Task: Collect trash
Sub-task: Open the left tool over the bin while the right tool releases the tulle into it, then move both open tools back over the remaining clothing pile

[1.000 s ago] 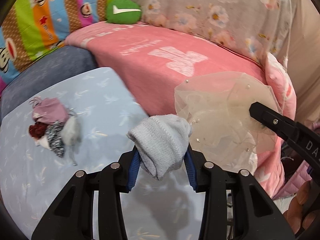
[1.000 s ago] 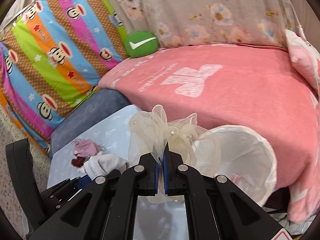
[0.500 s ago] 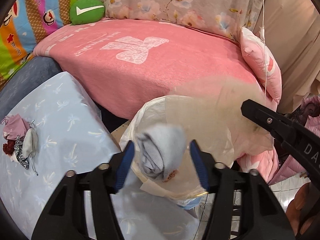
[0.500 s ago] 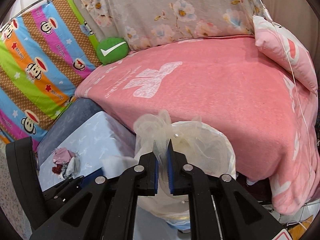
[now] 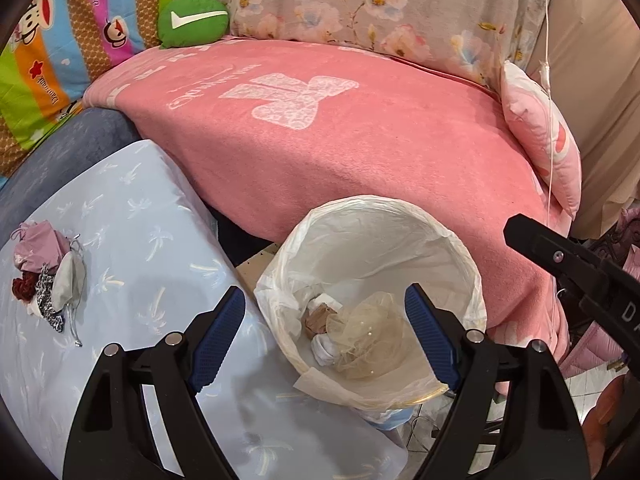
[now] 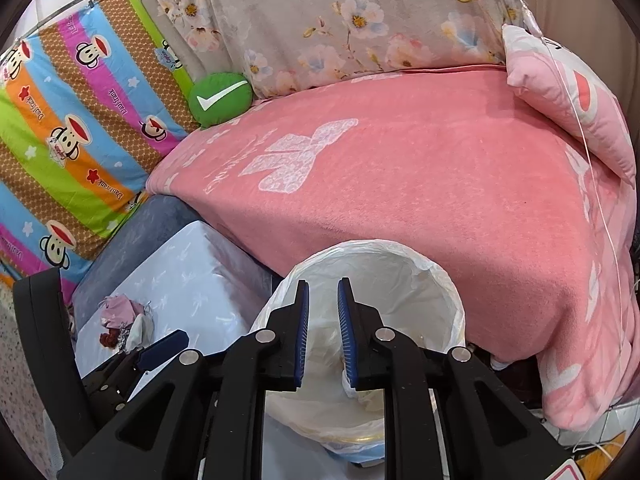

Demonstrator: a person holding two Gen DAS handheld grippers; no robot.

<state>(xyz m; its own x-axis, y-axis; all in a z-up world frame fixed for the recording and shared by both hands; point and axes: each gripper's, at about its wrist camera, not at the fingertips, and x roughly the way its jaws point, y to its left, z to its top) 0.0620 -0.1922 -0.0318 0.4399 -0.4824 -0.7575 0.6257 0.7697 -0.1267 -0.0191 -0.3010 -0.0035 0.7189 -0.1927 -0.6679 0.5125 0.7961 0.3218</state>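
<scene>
Sock [image 5: 325, 347] & tulle [image 5: 366, 336] now down in bin [image 5: 372, 216], L gripper [image 5: 325, 336] jaws just opened wide, R gripper [image 6: 323, 332] jaws ajar, both empty

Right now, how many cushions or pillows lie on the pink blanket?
2: a green cushion at the blanket's far left corner, a pink pillow at its right end. More may be out of view.

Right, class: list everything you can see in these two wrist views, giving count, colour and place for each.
Bin: one, white liner, beside the table.
Tulle bundle: one, cream, inside the bin.
Rolled cloths: apparently two, white, inside the bin.
Trash pile: one heap, pink, red, grey, on the table.
Table: one, pale blue cover.
Blanket: one, pink, on the sofa.
Round cushion: one, green.
Pillow: one, pink, sofa's end.
Left gripper: black, blue pads, open above the bin.
Right gripper: black, blue pads, open, empty.
</scene>
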